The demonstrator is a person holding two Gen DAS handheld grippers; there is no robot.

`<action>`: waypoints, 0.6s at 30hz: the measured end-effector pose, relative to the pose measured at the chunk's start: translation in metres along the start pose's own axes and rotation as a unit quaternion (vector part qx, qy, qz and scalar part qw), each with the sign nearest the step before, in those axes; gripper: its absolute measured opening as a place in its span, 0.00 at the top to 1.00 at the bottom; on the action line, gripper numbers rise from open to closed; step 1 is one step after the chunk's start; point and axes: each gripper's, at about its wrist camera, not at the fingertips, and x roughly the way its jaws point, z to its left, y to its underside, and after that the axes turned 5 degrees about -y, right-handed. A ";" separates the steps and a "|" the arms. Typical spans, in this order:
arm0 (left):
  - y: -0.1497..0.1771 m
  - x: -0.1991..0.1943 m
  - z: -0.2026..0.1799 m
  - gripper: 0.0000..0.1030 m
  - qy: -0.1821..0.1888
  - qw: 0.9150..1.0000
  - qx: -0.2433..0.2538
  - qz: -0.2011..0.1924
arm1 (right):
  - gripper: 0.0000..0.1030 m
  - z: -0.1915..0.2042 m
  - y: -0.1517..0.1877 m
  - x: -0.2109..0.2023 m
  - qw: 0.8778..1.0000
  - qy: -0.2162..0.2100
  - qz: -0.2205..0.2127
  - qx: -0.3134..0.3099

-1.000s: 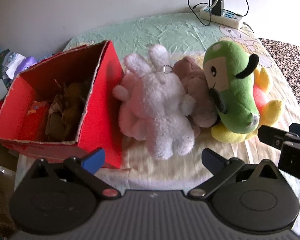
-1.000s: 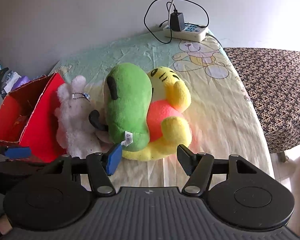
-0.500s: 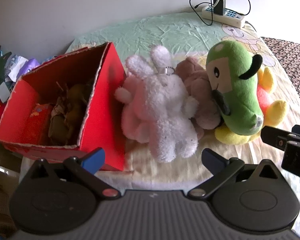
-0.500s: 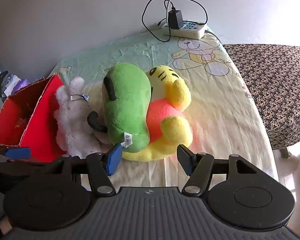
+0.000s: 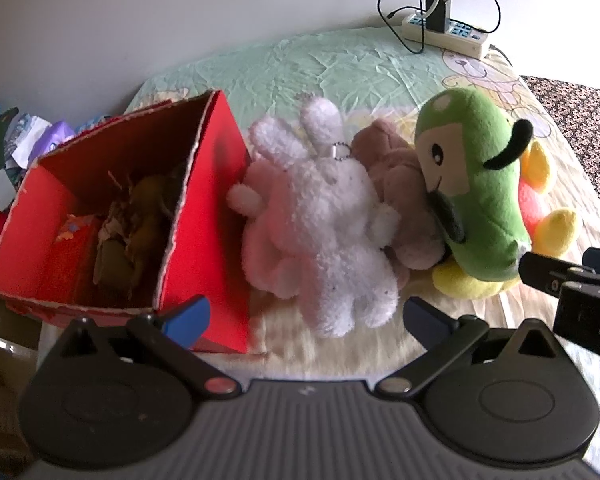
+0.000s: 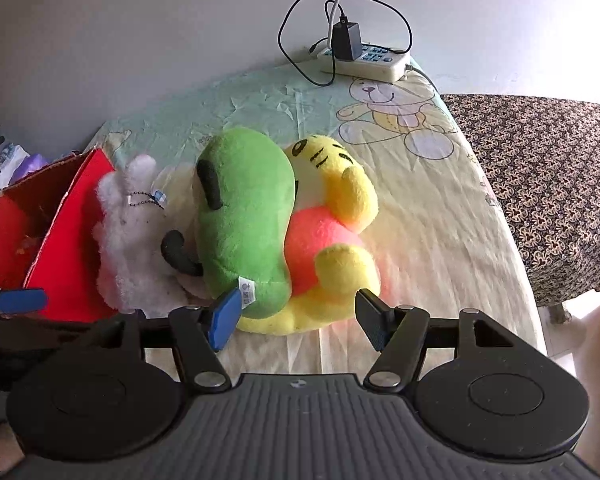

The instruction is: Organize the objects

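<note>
A row of plush toys lies on the bed sheet beside a red cardboard box (image 5: 204, 240). From the box rightwards they are a pink toy (image 5: 268, 248), a white rabbit (image 5: 340, 240), a brownish toy (image 5: 400, 200), a green toy (image 5: 476, 200) and a yellow toy with an orange belly (image 6: 332, 240). My left gripper (image 5: 304, 316) stands open just short of the white rabbit. My right gripper (image 6: 298, 312) has its jaws opening. Its fingertips flank the lower edge of the yellow and green toys, and the pads press on nothing.
Crumpled paper and small items fill the box. A power strip (image 6: 364, 62) with a charger and cables lies at the sheet's far edge by the wall. A patterned cloth (image 6: 540, 200) covers the surface on the right. Clutter (image 5: 16, 152) sits to the left of the box.
The toys and box have not moved. Both views have shifted only slightly, and the toys sit a little lower in the right wrist view.
</note>
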 end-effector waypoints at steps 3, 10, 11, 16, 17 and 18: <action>-0.004 0.000 0.002 0.01 -0.009 1.000 0.003 -0.008 | 0.34 0.001 -0.003 -0.001 1.000 0.002 -0.006 -0.001; -0.016 -0.004 0.001 0.00 -0.012 0.999 0.016 -0.032 | 0.34 0.004 -0.015 -0.005 1.000 -0.010 -0.019 0.003; -0.017 -0.003 0.001 0.00 -0.010 0.999 0.018 -0.034 | 0.35 0.004 -0.017 -0.006 1.000 -0.015 -0.022 0.003; -0.025 -0.004 0.002 0.01 0.029 0.998 0.026 -0.052 | 0.36 -0.004 -0.032 -0.005 0.998 -0.043 -0.040 0.023; -0.027 -0.003 0.003 0.01 0.042 0.997 0.025 -0.055 | 0.37 -0.006 -0.034 -0.004 0.998 -0.049 -0.043 0.026; -0.028 -0.003 0.005 0.01 0.056 0.996 0.024 -0.058 | 0.38 -0.008 -0.036 -0.002 0.997 -0.057 -0.046 0.030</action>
